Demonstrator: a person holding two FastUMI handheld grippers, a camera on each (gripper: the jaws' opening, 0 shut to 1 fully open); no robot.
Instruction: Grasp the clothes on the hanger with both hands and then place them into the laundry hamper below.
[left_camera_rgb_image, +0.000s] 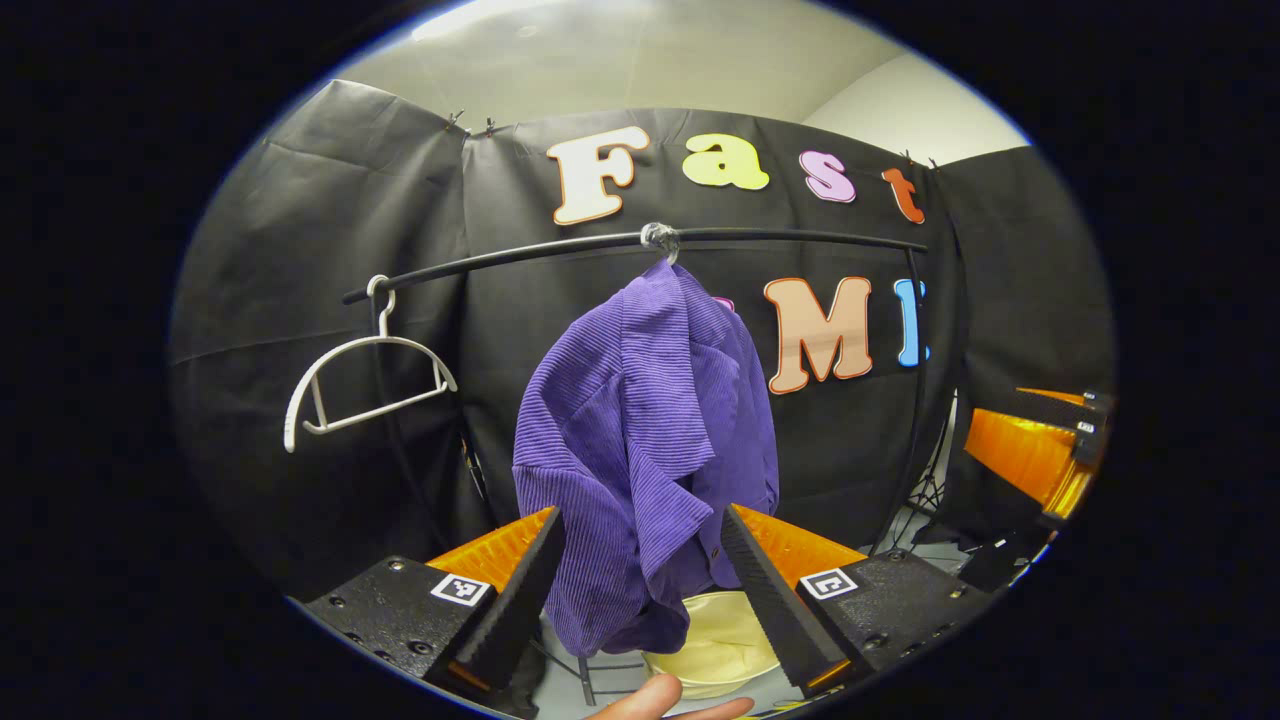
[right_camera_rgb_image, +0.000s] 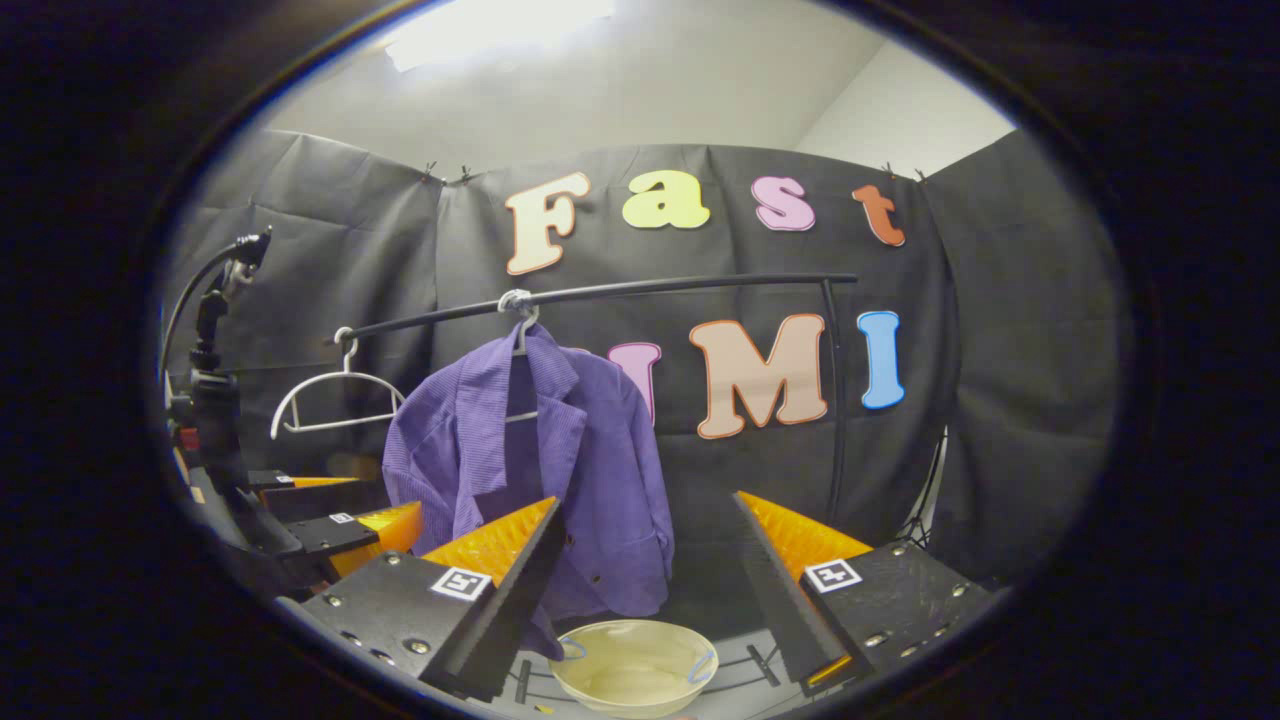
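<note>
**A:** What sits nearest in the left gripper view?

**B:** The left gripper (left_camera_rgb_image: 640, 560), its two fingers spread wide apart and pinching nothing. A fingertip of the person's hand (left_camera_rgb_image: 668, 700) shows at the bottom edge. Between the spread fingers hangs the lower part of a purple ribbed corduroy shirt (left_camera_rgb_image: 645, 450); whether the cloth touches either finger, I cannot tell.

**B:** Below the shirt's hem sits a pale cream round laundry hamper (left_camera_rgb_image: 715, 650), partly hidden by the cloth.

**A:** And farther back?

**B:** The shirt hangs from a thin black clothes rail (left_camera_rgb_image: 800, 238) that runs across the booth. To the shirt's left, an empty white plastic hanger (left_camera_rgb_image: 365, 385) hangs tilted on the same rail. At the far right edge, the right gripper (left_camera_rgb_image: 1045, 450) shows, well apart from the shirt.

**A:** What about the right gripper view?

**B:** The right gripper (right_camera_rgb_image: 648, 560) is nearest, its jaws also standing wide open with nothing between them. Just beyond and below lies the hamper (right_camera_rgb_image: 635, 672), open side up, directly under the shirt. The shirt (right_camera_rgb_image: 540, 470) hangs left of centre on a white hanger, collar open, buttons along one edge. At lower left, the left gripper (right_camera_rgb_image: 345, 525) sits beside the shirt. Behind it stands a black jointed camera mount (right_camera_rgb_image: 215, 330). The empty hanger (right_camera_rgb_image: 335, 400) hangs left of the shirt on the rail (right_camera_rgb_image: 700, 285).
</note>
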